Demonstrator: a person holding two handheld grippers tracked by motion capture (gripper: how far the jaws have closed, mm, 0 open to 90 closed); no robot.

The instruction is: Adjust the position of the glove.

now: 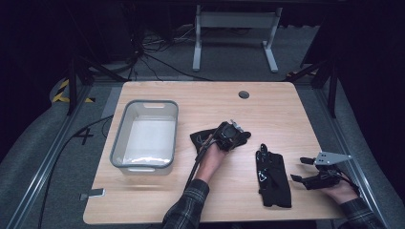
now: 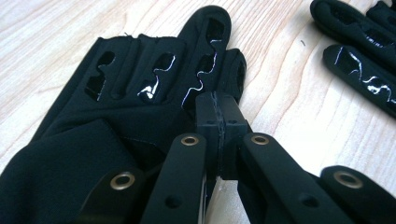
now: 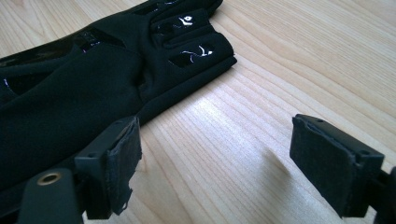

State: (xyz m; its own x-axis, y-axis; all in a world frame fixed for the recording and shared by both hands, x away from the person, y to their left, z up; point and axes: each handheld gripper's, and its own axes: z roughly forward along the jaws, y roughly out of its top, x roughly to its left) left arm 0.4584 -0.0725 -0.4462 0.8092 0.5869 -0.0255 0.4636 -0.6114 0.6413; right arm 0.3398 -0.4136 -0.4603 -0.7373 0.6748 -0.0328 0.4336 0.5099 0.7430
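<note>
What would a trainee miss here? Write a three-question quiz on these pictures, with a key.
1. True or false: a glove lies in the bin.
2. Which stands with open jaws? A: left gripper. B: right gripper.
3. How many gloves lie on the table?
Key: 1 false, the bin holds none. 2 B. 3 two: the middle glove and the right glove.
</note>
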